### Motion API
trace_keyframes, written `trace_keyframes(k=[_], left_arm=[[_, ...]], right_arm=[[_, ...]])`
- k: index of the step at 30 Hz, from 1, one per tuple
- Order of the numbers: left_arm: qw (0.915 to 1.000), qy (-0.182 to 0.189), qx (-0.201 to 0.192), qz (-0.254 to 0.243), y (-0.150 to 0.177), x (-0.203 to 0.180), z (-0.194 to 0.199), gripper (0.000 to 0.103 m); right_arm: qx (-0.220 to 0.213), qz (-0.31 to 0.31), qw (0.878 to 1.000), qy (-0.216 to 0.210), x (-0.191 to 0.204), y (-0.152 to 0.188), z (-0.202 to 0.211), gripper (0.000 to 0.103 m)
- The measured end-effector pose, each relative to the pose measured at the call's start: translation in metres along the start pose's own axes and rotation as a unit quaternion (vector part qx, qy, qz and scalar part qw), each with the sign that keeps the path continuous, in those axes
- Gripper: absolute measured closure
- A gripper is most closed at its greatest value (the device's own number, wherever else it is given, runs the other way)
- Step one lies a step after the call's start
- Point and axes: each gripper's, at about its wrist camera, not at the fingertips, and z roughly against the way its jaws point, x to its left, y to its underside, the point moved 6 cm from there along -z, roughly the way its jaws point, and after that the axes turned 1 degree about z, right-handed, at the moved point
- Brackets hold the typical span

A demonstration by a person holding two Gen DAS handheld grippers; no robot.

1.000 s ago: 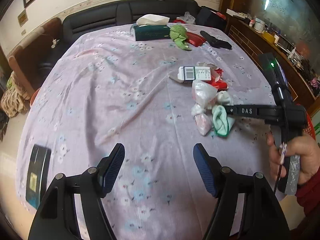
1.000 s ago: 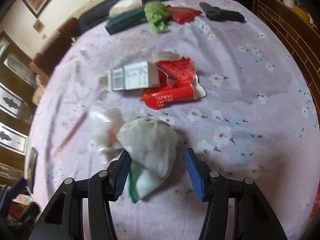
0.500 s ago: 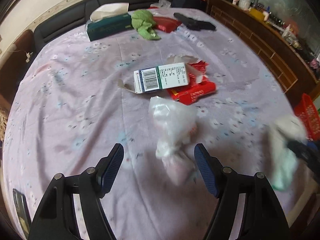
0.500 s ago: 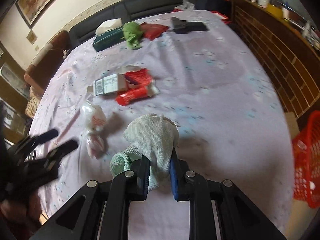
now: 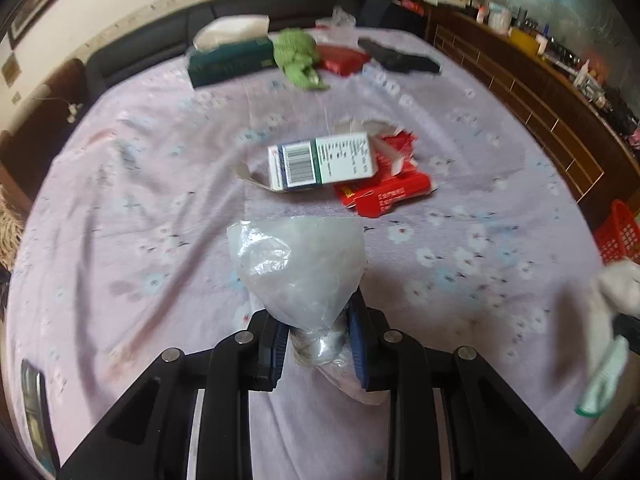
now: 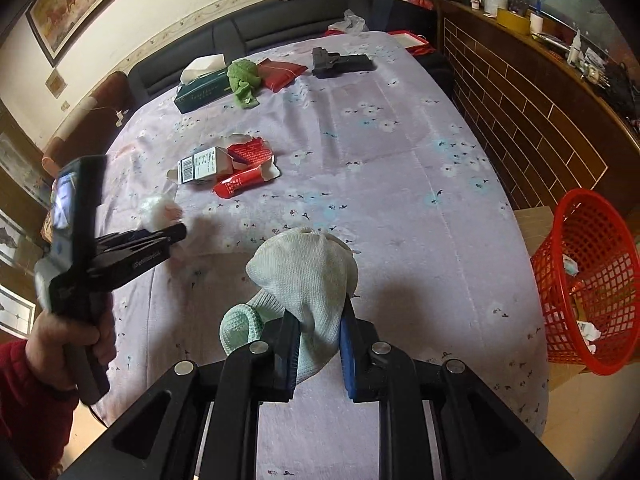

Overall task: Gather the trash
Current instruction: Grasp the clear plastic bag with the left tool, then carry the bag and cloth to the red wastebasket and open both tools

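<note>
Left gripper (image 5: 316, 346) has its blue pads clamped on the twisted neck of a clear plastic bag (image 5: 298, 270), and the puffy part of the bag balloons out in front of the fingers, over the near half of the tabletop (image 5: 120, 220). Right gripper (image 6: 319, 350) is pinched onto a white knit glove (image 6: 306, 276) with a mint green cuff, which bunches up above the pads, close to the near right edge of the tabletop. From the left wrist view that same glove is just a blurry pale shape off at the right edge.

Middle of the tabletop has a white barcode box (image 6: 202, 168) lying partly on top of torn red packaging (image 6: 244, 174). Far edge has a dark green tissue box (image 6: 202, 90), a green cloth (image 6: 242, 78) beside it, a red pouch (image 6: 280, 74) and a black object (image 6: 340, 64), can't tell what exactly. Red mesh basket (image 6: 588, 280) sits on the floor off the right edge, with a few scraps of paper in it.
</note>
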Motion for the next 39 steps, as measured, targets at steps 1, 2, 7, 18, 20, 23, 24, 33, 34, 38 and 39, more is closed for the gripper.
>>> trace_keyframes(k=[1, 2, 7, 18, 20, 23, 24, 33, 34, 38, 39], left_arm=[[1.0000, -0.001, -0.008, -0.001, 0.002, -0.001, 0.009, 0.078], [0.9999, -0.003, -0.016, -0.001, 0.004, -0.003, 0.019, 0.078], [0.9986, -0.016, -0.047, -0.017, 0.015, -0.014, 0.057, 0.077], [0.9955, -0.041, -0.077, -0.037, 0.027, -0.030, 0.098, 0.077], [0.9949, -0.043, -0.082, -0.039, 0.026, -0.033, 0.103, 0.077], [0.9935, -0.049, -0.092, -0.045, 0.025, -0.038, 0.110, 0.077], [0.9931, -0.050, -0.095, -0.047, 0.025, -0.040, 0.113, 0.077], [0.9903, -0.055, -0.114, -0.057, 0.019, -0.053, 0.128, 0.077], [0.9900, -0.056, -0.115, -0.058, 0.019, -0.054, 0.129, 0.077], [0.9890, -0.058, -0.120, -0.065, 0.018, -0.059, 0.132, 0.077], [0.9889, -0.058, -0.119, -0.066, 0.018, -0.059, 0.132, 0.077]], right_arm=[[-0.001, 0.002, 1.000, 0.002, 0.002, 0.000, 0.000, 0.085], [-0.002, 0.003, 1.000, 0.003, 0.003, 0.000, -0.001, 0.085], [0.001, 0.012, 1.000, 0.000, 0.011, 0.002, -0.004, 0.085], [-0.017, 0.036, 0.999, -0.021, 0.024, 0.004, 0.009, 0.085], [-0.022, 0.037, 0.999, -0.023, 0.024, 0.003, 0.013, 0.085], [-0.031, 0.037, 0.998, -0.027, 0.022, 0.002, 0.019, 0.085], [-0.033, 0.037, 0.998, -0.028, 0.021, 0.001, 0.021, 0.085], [-0.053, 0.039, 0.997, -0.032, 0.014, -0.004, 0.038, 0.085], [-0.054, 0.038, 0.997, -0.032, 0.013, -0.004, 0.039, 0.085], [-0.058, 0.038, 0.997, -0.034, 0.010, -0.003, 0.042, 0.085], [-0.058, 0.038, 0.997, -0.034, 0.010, -0.003, 0.043, 0.085]])
